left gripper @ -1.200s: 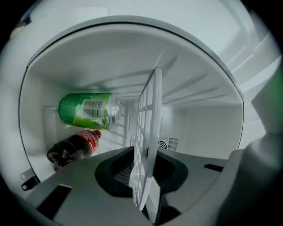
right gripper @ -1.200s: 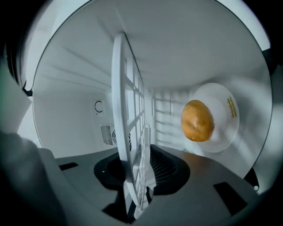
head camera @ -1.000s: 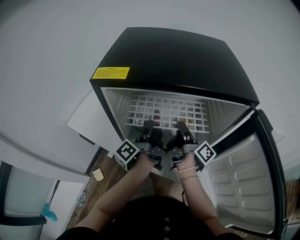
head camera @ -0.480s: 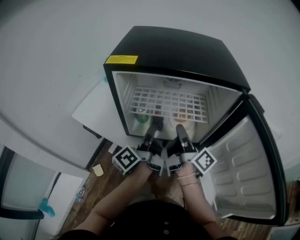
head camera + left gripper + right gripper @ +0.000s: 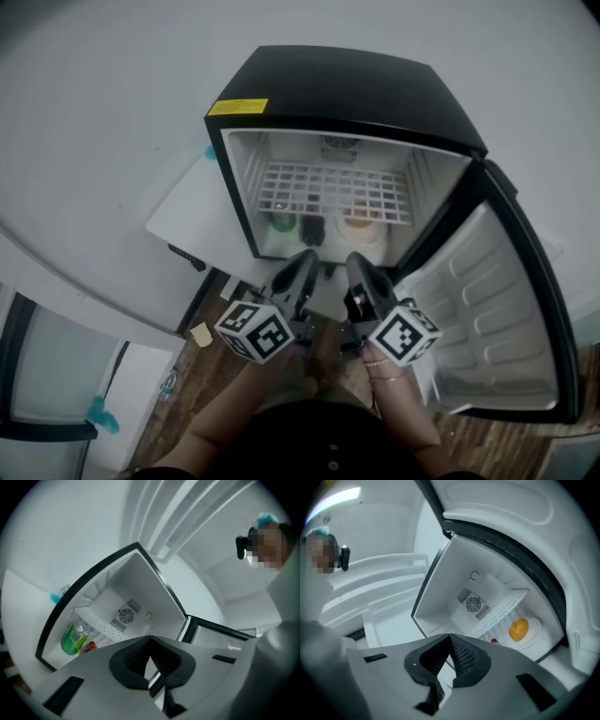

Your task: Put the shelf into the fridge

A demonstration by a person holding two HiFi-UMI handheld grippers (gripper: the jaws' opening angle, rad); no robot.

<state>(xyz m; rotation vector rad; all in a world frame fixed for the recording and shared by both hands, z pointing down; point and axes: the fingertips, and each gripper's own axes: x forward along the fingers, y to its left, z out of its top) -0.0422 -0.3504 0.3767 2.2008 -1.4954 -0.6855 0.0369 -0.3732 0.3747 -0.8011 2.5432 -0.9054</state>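
Observation:
The white wire shelf (image 5: 335,191) lies level across the upper part of the open black fridge (image 5: 347,94). It also shows in the left gripper view as the shelf (image 5: 100,622) and in the right gripper view as the shelf (image 5: 502,611). Both grippers are outside the fridge, in front of its opening, apart from the shelf. My left gripper (image 5: 307,256) (image 5: 149,642) has just been closing and is shut with nothing between its pads. My right gripper (image 5: 354,259) (image 5: 450,640) is shut too, and empty.
Under the shelf stand a green bottle (image 5: 72,639), a small red-topped item (image 5: 90,646) and an orange on a white plate (image 5: 519,629). The fridge door (image 5: 487,309) hangs wide open at the right. A white cabinet (image 5: 192,220) adjoins the fridge's left side. A yellow scrap (image 5: 197,335) lies on the wood floor.
Both grippers have let go of the shelf and drawn back out of the fridge towards me, rolling as they came. The shelf stays inside.

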